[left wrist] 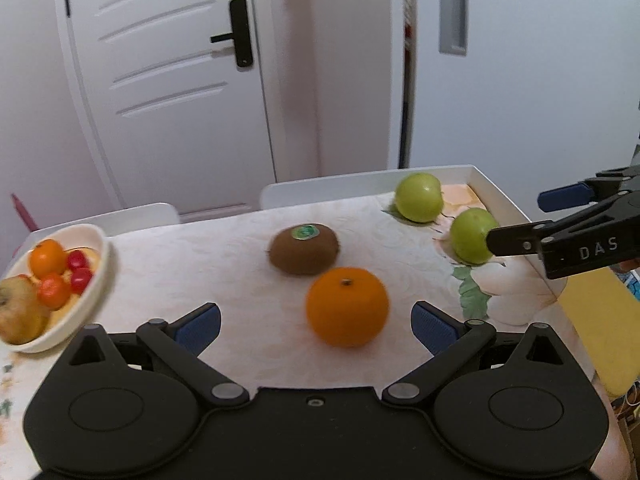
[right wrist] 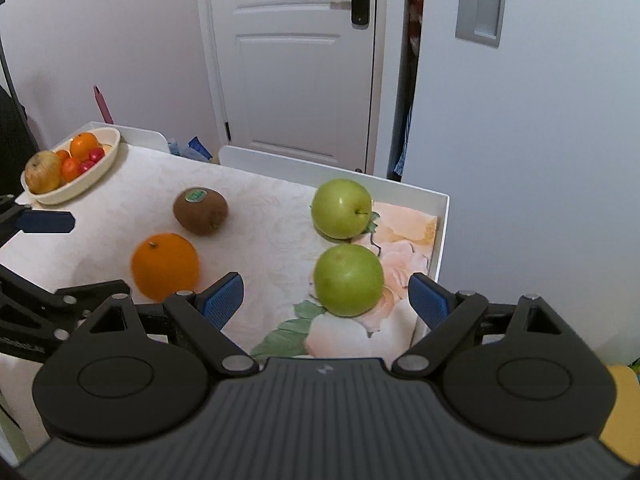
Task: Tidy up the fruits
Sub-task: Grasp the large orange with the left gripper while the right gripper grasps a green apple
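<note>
Left gripper: the left gripper (left wrist: 316, 326) has its two blue pads wide apart and holds nothing; the orange sits between the pads, a little ahead of them, touching neither.
Right gripper: the right gripper (right wrist: 324, 300) is also spread wide and empty; the near green apple lies between its blue pads, and I cannot tell if a pad touches it.
Orange: the orange (left wrist: 347, 306) rests on the table near the middle, with the stem end up and slightly blurred.
Kiwi: the kiwi (left wrist: 304, 249) lies just behind the orange, a little to the left, and has a green sticker on top.
Near green apple: this near green apple (right wrist: 348, 280) is on the right side of the table, on the printed flower pattern, near the right rim.
Far green apple: the far green apple (right wrist: 342, 208) stands just behind the near one, with its stem pointing to the right.
Bowl: the cream bowl (right wrist: 102, 168) is at the far left corner of the table; it holds a yellow-brown apple, small oranges and small red fruits.
Table: the table (right wrist: 260, 216) has a pale patterned cover and a raised white rim along the far and right sides.
Background: a white door (right wrist: 296, 60) with a black handle stands behind the table.
</note>
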Demonstrator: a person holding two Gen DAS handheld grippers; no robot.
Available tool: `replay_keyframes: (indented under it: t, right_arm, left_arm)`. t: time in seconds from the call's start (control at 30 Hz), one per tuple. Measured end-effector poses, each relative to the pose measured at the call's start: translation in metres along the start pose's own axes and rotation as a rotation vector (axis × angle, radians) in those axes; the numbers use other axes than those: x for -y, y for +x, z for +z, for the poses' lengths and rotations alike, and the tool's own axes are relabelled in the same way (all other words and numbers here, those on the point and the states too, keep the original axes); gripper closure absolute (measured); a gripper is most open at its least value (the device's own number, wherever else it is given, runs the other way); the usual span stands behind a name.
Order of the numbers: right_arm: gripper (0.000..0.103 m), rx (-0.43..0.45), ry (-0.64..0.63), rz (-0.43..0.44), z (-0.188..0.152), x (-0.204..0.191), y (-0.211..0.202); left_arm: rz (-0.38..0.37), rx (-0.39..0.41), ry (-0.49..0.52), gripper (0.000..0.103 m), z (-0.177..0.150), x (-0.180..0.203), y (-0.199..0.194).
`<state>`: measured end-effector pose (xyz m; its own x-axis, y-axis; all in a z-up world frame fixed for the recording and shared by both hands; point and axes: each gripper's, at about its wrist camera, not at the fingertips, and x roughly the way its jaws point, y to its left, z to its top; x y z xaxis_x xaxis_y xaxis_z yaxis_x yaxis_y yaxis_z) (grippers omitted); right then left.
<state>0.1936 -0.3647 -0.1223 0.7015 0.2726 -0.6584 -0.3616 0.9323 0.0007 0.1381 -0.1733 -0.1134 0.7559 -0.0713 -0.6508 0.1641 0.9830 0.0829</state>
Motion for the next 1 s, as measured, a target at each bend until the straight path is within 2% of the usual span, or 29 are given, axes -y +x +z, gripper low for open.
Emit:
replay_keyframes:
  t: [0.2,0.4,0.63,0.8,1.0]
  right_arm:
    - [0.001,-0.012,-0.021,0.019,-0.003,0.008,0.020]
    - [0.001,-0.014,-0.052,0.028,-0.002,0.009,0.034]
    - [0.001,-0.022,-0.074,0.027,-0.001,0.010,0.046]
    - [0.002,-0.023,-0.087,0.026,0.000,0.008,0.050]
    - [0.013,-0.040,-0.100,0.028,-0.001,0.007,0.055]
  left_arm:
    - [0.011,-0.018,-0.001,0.008,0.002,0.011,0.033]
    - [0.008,-0.036,-0.014,0.011,0.001,0.013,0.049]
    - [-0.014,-0.077,-0.048,0.029,-0.002,0.011,0.063]
    - [-0.032,-0.074,-0.066,0.035,-0.003,0.011,0.063]
    - [-0.032,-0.068,-0.057,0.036,-0.006,0.010,0.059]
